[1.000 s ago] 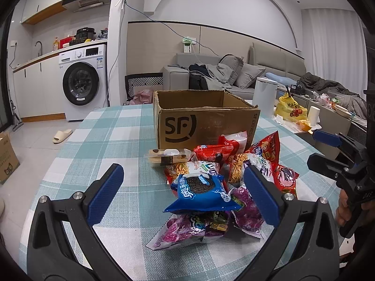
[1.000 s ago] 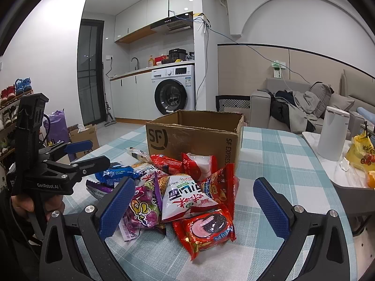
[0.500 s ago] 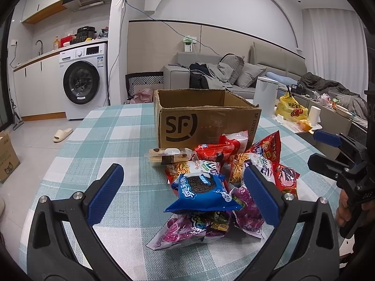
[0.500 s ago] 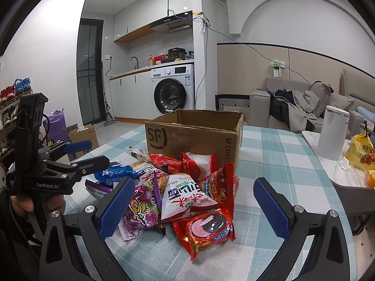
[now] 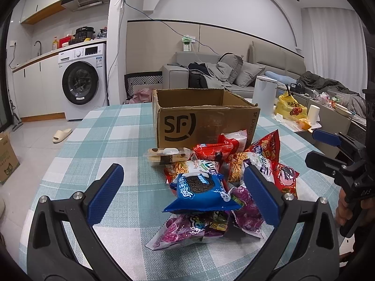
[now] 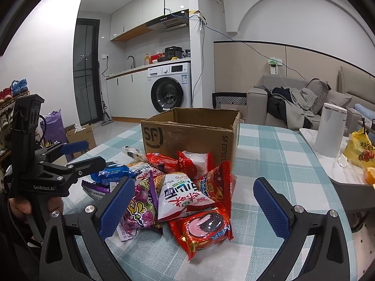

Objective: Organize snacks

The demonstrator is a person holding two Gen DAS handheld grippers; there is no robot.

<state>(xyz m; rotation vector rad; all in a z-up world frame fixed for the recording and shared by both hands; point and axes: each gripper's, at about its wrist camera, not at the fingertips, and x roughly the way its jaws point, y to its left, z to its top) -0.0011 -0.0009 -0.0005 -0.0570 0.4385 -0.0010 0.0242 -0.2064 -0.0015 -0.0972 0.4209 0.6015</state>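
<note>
A: While your left gripper hangs over the near edge of the checked tablecloth, its blue pads stand spread wide with nothing between them. Your right gripper is released as well, jaws apart and empty.

B: And where do you have the snacks?

A: In your left view the snack pile lies at about one o'clock from the gripper, heaped just in front of the cardboard box. The blue cookie pack sits on top at the near side, resting on a purple bag. A clear-wrapped roll lies at eleven o'clock of the heap, close to the box front.

B: From your right side?

A: There the red cookie pack is nearest you, at twelve o'clock between the pads, with a white triangular bag leaning just behind it. The box is further back at twelve, open-topped; I cannot tell what it holds. Your left hand shows at nine o'clock, gripping its handle.
</note>
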